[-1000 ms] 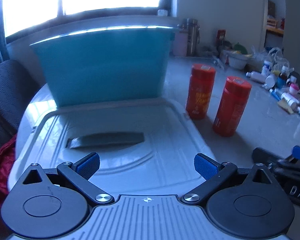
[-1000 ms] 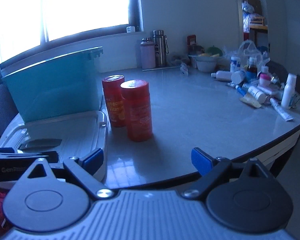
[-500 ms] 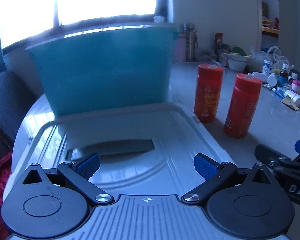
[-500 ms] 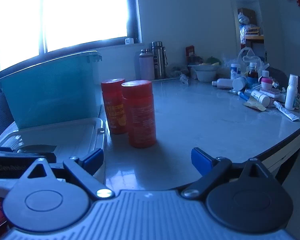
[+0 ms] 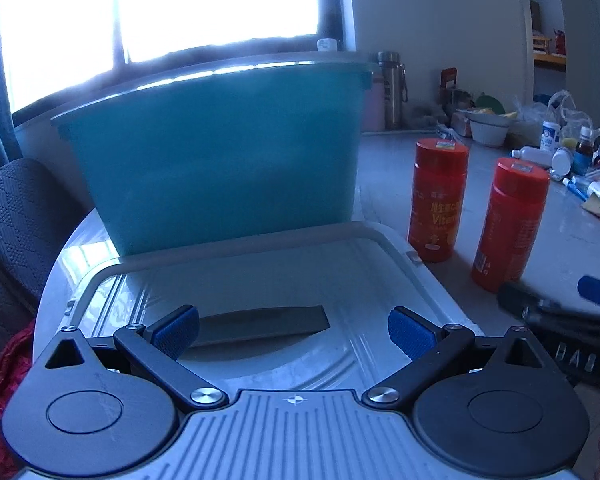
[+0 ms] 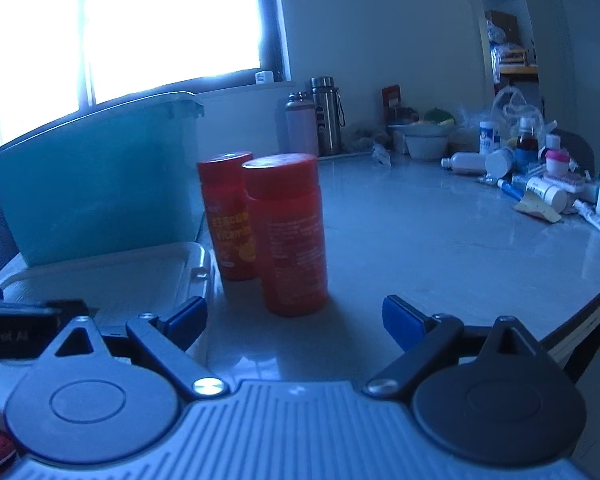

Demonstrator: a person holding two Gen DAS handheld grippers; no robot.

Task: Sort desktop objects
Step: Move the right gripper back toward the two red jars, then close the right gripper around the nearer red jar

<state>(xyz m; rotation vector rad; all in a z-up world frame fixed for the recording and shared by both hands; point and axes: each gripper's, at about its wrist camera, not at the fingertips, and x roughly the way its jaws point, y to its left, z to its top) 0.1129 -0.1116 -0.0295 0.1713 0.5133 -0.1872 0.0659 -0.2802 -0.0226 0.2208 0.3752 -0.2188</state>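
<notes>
Red bottle [image 6: 292, 236] just ahead of right gripper [image 6: 294, 322], fingers spread, empty.

Left wrist view: low over white lid [image 5: 260, 280], facing teal bin [image 5: 220, 152] close ahead, window behind. Right wrist view: low at table [image 6: 440, 240] edge, facing across it toward far clutter. Shared: bin [image 6: 96, 184], lid [image 6: 100, 276], two red bottles [image 5: 438, 200] [image 6: 288, 236]. Each view catches other gripper at its edge.
</notes>
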